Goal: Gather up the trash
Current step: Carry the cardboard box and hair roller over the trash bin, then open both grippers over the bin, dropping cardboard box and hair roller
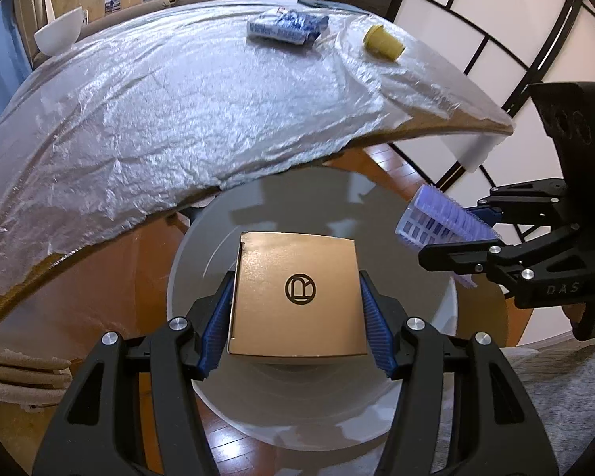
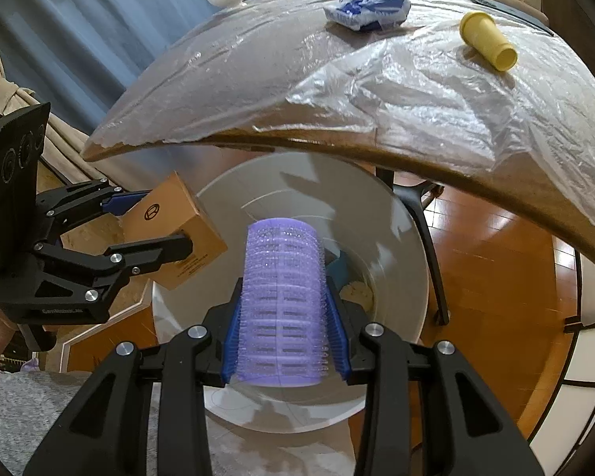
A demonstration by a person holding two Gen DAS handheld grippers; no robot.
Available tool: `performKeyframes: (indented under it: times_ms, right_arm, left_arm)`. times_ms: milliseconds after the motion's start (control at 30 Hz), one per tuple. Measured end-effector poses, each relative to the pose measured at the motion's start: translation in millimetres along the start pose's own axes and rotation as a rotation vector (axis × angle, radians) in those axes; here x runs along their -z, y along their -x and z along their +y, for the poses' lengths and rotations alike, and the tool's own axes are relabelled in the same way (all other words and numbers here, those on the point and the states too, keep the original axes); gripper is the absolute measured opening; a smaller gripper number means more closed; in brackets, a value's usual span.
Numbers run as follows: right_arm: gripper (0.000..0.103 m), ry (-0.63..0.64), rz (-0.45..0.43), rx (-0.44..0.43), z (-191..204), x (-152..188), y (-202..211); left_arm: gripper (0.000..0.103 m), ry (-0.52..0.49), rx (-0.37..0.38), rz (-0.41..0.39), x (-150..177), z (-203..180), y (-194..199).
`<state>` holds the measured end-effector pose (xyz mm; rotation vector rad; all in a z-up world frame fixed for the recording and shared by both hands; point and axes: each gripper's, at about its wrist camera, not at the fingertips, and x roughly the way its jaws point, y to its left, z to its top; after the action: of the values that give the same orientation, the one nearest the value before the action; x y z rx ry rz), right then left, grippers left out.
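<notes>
My left gripper (image 1: 295,305) is shut on a small brown cardboard box (image 1: 297,293) and holds it over the open white round bin (image 1: 202,230) on the floor. My right gripper (image 2: 283,313) is shut on a purple hair roller (image 2: 283,305) and holds it above the same bin (image 2: 400,214). Each gripper shows in the other's view: the right gripper (image 1: 452,234) with the roller (image 1: 444,218), the left gripper (image 2: 154,218) with the box (image 2: 170,230). A blue-white crumpled wrapper (image 1: 287,25) and a yellow cup (image 1: 382,41) on its side lie on the table.
The table (image 1: 436,123) is covered with clear plastic sheet (image 1: 170,107) and its edge overhangs the bin. A white bowl (image 1: 59,31) stands at its far left corner. Some trash (image 2: 355,289) lies inside the bin. A chair leg (image 2: 428,246) stands right of the bin.
</notes>
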<state>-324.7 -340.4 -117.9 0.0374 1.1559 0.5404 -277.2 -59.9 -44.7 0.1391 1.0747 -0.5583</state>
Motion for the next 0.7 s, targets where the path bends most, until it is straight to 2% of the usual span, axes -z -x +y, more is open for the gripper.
performKeyframes:
  times_ms: [700]
  right_arm:
    - [0.036, 0.002, 0.089, 0.04, -8.3, 5.9, -40.6]
  left_arm:
    - [0.06, 0.012, -0.026, 0.085, 6.4, 1.5, -49.5]
